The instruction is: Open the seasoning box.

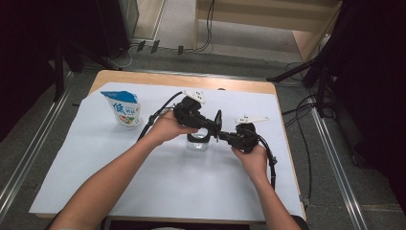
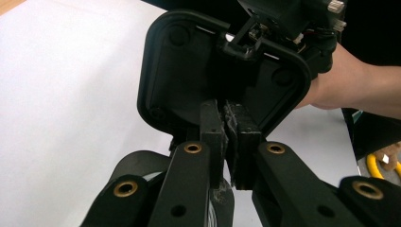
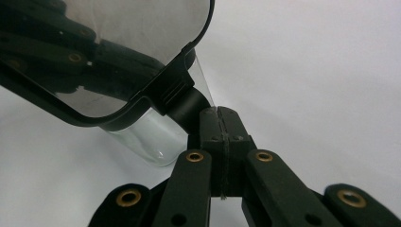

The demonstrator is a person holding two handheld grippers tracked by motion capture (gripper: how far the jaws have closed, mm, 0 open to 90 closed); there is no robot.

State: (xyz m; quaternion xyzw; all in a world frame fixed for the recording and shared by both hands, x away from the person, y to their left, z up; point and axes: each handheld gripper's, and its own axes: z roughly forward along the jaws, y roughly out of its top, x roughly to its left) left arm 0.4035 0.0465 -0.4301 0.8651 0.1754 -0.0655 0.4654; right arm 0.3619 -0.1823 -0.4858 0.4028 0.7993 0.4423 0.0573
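A clear container (image 1: 197, 143) with a black hinged lid (image 1: 218, 122) stands mid-table on the white sheet. The lid is swung up and stands between my two grippers. The left gripper (image 1: 209, 125) reaches in from the left. Its jaws (image 2: 229, 124) are shut on a thin clear edge at the foot of the lid (image 2: 189, 71). From the right, my right gripper (image 1: 225, 134) is shut on the container's thin clear wall, with its tips (image 3: 220, 113) right beside the lid's hinge (image 3: 177, 92). The clear container (image 3: 151, 137) hangs beyond the lid's see-through window (image 3: 142, 28).
A blue and white pouch (image 1: 123, 109) stands at the back left of the white sheet (image 1: 95, 163). Cables trail from both grippers across the table. The wooden table edge (image 1: 143, 76) runs along the back, with dark stands and cables on the floor around it.
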